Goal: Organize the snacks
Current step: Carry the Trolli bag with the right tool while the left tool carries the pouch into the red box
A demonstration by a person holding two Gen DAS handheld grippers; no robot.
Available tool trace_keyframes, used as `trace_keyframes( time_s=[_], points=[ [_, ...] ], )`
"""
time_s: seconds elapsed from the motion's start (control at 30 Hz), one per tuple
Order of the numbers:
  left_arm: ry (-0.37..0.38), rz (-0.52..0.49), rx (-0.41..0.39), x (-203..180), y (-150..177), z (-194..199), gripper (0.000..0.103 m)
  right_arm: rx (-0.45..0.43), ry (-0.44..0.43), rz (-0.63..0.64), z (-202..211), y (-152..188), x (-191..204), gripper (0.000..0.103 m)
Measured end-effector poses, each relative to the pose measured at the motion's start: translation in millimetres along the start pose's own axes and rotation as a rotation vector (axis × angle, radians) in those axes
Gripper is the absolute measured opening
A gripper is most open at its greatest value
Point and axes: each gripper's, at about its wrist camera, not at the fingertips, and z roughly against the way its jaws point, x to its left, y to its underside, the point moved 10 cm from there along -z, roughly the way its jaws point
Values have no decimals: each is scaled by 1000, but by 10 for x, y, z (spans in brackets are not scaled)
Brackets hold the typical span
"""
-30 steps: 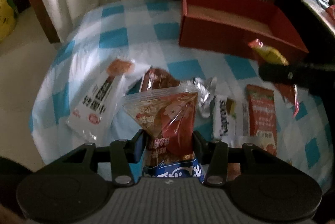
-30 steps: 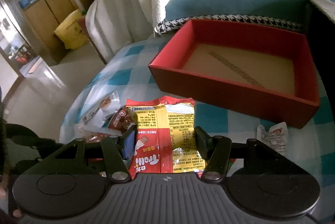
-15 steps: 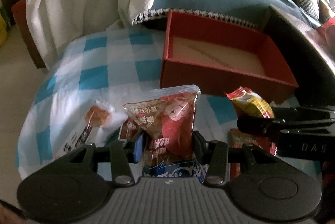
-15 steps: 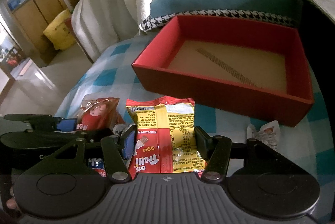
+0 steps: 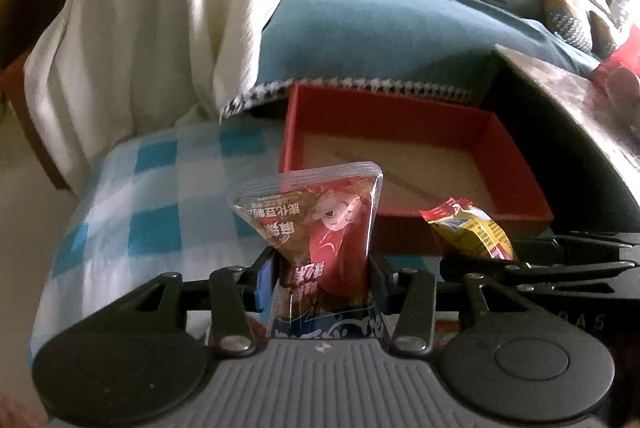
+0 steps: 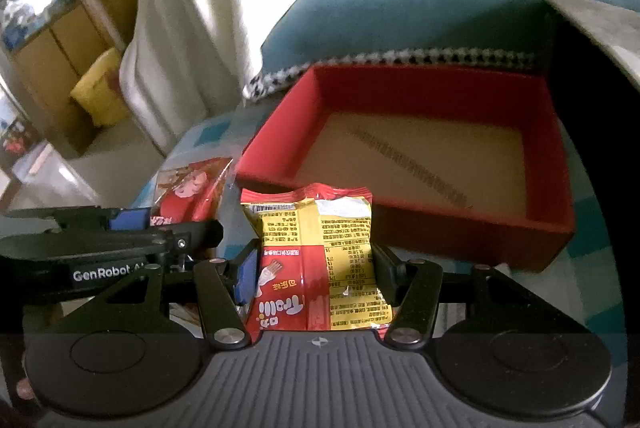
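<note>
Gripping red cartoon packet [image 5: 320, 224] | yellow-red packet [image 6: 316, 260] | red box [image 6: 400, 99]

A clear-edged triangular packet [image 5: 320, 224] printed in red and brown with a cartoon figure is held upright, its wide sealed edge uppermost and its narrow lower part pinched from both sides. A red-and-yellow packet [image 6: 320, 260] covered in small print is likewise held upright, crimped red edge at the top. Both are raised just in front of the near wall of a red box [image 6: 400, 228]. The box is shallow, rectangular and open-topped, with a tan cardboard floor crossed by a dark diagonal strip; nothing is seen inside it.
</note>
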Motion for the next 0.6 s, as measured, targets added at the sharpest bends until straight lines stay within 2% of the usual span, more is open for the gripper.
trace_keyframes(
  time_s=[0.6],
  points=[
    [24, -49, -60, -225, -540, -224, 41, -101, 23, -57, 25, -480, -272, 65]
  ],
)
